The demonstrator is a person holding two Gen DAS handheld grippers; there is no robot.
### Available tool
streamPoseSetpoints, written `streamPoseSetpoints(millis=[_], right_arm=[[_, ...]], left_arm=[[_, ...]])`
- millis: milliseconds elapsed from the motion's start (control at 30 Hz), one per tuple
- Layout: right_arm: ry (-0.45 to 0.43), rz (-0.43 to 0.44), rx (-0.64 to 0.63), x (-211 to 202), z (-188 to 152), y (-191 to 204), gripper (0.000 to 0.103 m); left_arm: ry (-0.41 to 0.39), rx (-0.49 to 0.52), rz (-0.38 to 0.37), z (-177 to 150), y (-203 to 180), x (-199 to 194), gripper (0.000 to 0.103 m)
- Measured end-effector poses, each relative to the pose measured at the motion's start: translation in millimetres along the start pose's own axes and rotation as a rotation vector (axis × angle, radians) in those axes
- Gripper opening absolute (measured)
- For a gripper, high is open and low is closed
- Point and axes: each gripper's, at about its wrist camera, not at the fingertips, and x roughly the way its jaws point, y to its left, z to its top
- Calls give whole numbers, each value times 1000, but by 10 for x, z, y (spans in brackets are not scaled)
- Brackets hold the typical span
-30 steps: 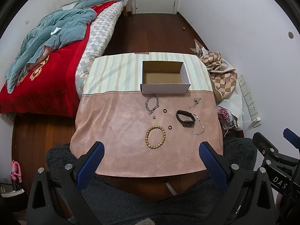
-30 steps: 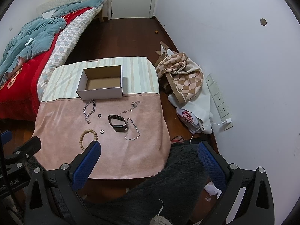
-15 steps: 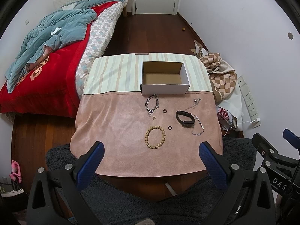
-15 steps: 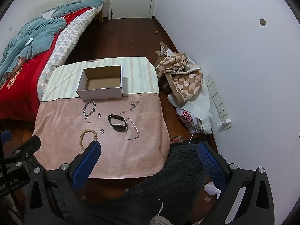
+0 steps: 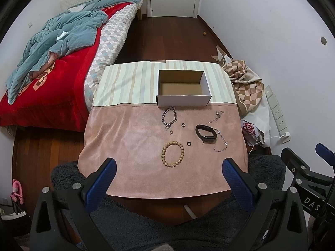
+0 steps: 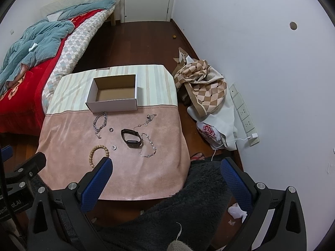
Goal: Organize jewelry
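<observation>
Your left gripper point(image 5: 167, 172) is wide apart and holds nothing; it hangs over the near edge of the table point(image 5: 125, 146), well short of the jewelry. Your right gripper point(image 6: 165, 171) is also spread wide and empty, off the table's near right corner, above the dark rug point(image 6: 188, 209).

Taking the box point(image 5: 183, 102) as landmark: the jewelry all lies on the pink cloth on your side of it.
- Bead bracelet point(image 5: 172, 154): farthest from the box, nearest you, dead ahead between the left fingers. A flat round loop, so no real long axis.
- Silver chain bracelet point(image 5: 169, 117): just in front of the box's left half, loop stretched toward you.
- Two small dark rings: one point(image 5: 183, 124) just right of the chain bracelet, the other point(image 5: 189, 143) just right of the beads.
- Black wristband point(image 5: 206, 133): in front of the box's right corner, long axis slanting from far-left to near-right.
- Thin necklace point(image 5: 220, 140): touching or just beside the band's right side, trailing toward you.
- A smaller chain piece point(image 5: 215, 116) sits between the band and the box.

I'd say the left gripper is the better-placed one for the beads: straight forward and down. The right gripper sits closer to the wristband point(image 6: 130, 138) and necklace point(image 6: 148, 146), which lie ahead and left of it.

The box is open-topped, and its brown floor is bare as far as both views show. Nothing is sorted yet.
</observation>
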Motion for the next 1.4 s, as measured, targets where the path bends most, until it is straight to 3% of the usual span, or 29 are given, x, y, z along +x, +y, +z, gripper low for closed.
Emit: streamPoseSetpoints(millis=[533, 767, 900, 1133, 1333, 1400], right_arm=[[-18, 13, 6, -27, 34, -15, 103], [-31, 28, 83, 406, 173, -125, 103], [46, 62, 105, 1026, 238, -103, 103], [183, 117, 96, 2122, 182, 70, 95], [267, 186, 92, 2753, 90, 241, 85], [279, 199, 86, 2888, 72, 291, 81]], left_arm=[[-18, 7, -14, 64, -8, 6, 103], [-58, -24, 80, 293, 173, 496, 103], [-4, -32, 132, 312, 282, 994, 103], [199, 14, 165, 64, 327, 2027, 103], [326, -6, 113, -137, 356, 2558, 102], [347, -24, 83, -173, 360, 2661, 95]])
